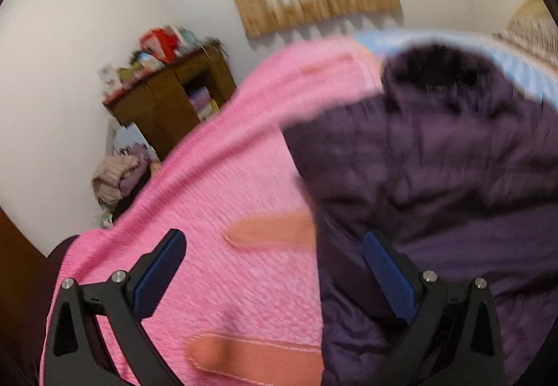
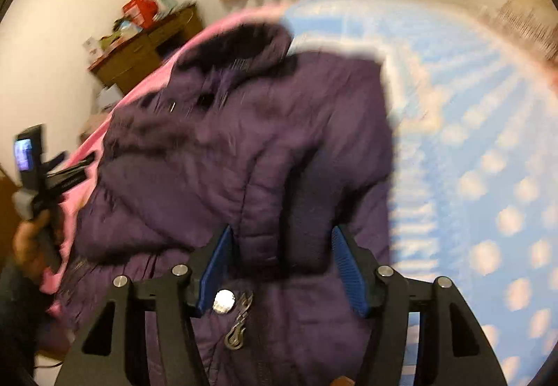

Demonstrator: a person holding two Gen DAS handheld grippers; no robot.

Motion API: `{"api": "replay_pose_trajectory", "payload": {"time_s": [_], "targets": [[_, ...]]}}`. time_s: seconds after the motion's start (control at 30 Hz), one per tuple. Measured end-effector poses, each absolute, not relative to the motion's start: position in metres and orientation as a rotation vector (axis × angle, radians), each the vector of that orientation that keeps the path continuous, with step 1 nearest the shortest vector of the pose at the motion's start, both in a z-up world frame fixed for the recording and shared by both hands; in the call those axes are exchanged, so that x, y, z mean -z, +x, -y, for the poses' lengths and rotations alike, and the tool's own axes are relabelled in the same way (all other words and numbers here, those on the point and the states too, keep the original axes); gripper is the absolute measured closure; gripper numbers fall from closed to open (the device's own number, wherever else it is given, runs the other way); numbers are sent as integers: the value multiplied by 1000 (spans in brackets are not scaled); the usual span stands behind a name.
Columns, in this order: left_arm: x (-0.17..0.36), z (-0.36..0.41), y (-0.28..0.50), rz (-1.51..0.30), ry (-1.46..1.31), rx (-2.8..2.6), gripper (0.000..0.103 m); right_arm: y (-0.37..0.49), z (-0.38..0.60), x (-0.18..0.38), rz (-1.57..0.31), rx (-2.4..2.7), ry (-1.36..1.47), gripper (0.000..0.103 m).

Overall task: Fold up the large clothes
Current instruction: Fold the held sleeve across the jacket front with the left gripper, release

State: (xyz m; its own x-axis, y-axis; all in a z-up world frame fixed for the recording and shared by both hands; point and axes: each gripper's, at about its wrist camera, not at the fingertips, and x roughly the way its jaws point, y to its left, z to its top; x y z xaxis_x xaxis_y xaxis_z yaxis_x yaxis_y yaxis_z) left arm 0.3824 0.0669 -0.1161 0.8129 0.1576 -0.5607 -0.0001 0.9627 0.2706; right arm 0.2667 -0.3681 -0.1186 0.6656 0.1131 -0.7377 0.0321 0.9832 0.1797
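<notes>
Coat: dark purple puffy quilted jacket (image 2: 244,155) lies on the pink knitted blanket (image 1: 216,197) — collar far, zipper end near.
Right tongs (image 2: 280,267): wide, over the near front, nearer.
Left tongs (image 1: 275,277): wide, at its left edge.

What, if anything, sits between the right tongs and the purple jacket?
Nothing visible. The right tongs are open directly over the purple jacket, with only its own padded fabric between the fingers; whether they touch it is unclear in the blur.
</notes>
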Motion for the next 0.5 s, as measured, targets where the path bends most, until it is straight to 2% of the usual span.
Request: {"api": "replay_pose_trajectory", "payload": {"time_s": [0.1,0.2,0.5], "targets": [[90,-72,378,-538,171,-95,0,268,359,80,-721,-21,158,43],[79,-56,384,-530,115,-45,0,286,334,72,-705,-117,188,43],[146,-8,433,-790,99,43,0,327,310,137,-790,-132,231,43]]}}
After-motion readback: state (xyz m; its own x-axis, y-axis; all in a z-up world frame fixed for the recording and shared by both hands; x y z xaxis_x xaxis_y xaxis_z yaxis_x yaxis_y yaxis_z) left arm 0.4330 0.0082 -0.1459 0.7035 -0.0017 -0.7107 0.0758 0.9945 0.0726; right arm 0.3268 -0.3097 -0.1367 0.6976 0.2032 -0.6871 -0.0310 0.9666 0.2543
